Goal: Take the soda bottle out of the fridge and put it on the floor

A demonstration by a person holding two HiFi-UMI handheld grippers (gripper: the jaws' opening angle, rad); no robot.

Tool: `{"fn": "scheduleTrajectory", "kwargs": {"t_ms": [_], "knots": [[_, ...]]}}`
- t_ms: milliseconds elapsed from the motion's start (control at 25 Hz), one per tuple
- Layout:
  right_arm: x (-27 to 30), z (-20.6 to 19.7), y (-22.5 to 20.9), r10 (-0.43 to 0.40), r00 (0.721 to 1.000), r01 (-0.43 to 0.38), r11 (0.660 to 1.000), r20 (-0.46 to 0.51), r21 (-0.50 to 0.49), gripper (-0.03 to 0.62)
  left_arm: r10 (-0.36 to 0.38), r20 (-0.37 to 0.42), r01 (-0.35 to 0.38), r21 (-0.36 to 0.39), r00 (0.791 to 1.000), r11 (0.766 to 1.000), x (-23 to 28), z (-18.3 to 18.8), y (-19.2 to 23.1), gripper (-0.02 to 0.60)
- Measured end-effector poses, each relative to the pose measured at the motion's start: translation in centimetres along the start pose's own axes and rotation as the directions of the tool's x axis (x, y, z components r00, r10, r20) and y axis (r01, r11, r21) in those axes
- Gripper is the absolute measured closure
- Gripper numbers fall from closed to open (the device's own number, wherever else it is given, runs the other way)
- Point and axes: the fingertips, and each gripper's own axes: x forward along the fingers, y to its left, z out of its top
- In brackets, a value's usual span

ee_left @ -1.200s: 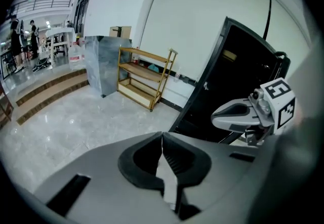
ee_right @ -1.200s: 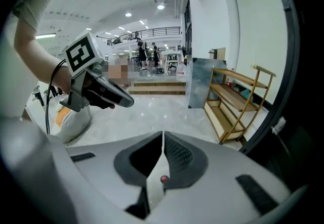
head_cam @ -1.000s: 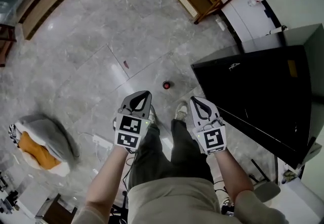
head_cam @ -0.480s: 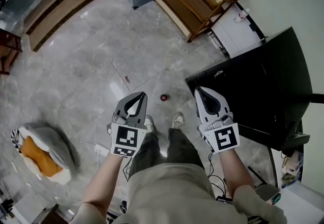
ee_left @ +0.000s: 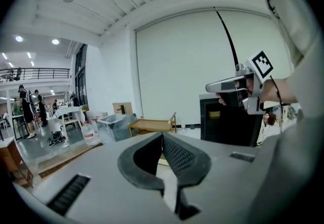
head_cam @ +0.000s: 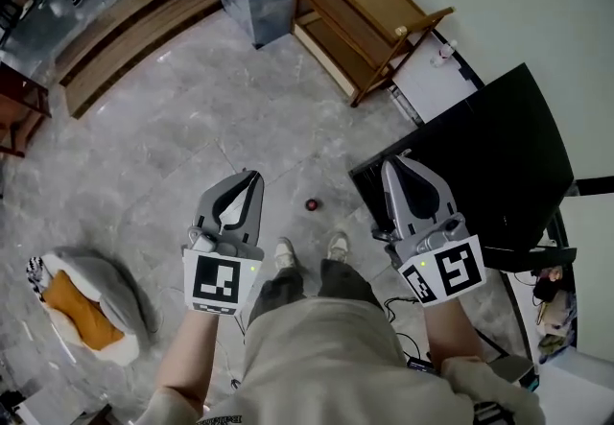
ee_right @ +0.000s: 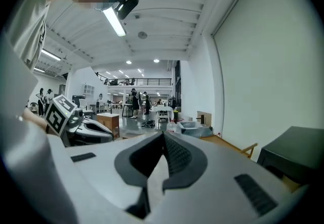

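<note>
Head view: wooden shelf (head_cam: 369, 15) near fridge (head_cam: 499, 150)

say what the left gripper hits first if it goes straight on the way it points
Likely the wooden shelf, right behind the left gripper's tips; open floor lies between. Depth is unclear, so it could meet floor first.

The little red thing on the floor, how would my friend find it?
Find the big black fridge on the right of the head view. Just left of its near corner, on the grey floor ahead of the person's shoes, sits a small red round thing. Nothing else nearby is red.
</note>
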Motion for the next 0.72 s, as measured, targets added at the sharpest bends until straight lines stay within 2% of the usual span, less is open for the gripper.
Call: {"fn": "scheduleTrajectory", "kwargs": {"t_ms": [160, 360, 720], "knots": [[-1.3, 3.3, 1.5, 0.01, 0.999, -0.009, 1.0, 0.037, -0.013, 0.597, 0.025, 0.061, -0.024, -0.005, 0.998, 1.0, -2.1, 3.1, 0.9, 0.575], [-2.2, 6.4, 2.9, 0.048, 0.997, -0.046, 0.998, 0.064, -0.034, 0.597, 0.027, 0.1, -0.029, 0.011, 0.995, 1.0, -3.6, 6.2, 1.2, 0.575], [-2.8, 9.9, 3.7, 0.076, 0.992, -0.072, 0.997, 0.101, -0.041, 0.597, 0.015, 0.178, -0.025, 0.054, 0.984, 0.998, -6.2, 11.3, 0.8, 0.575]]}}
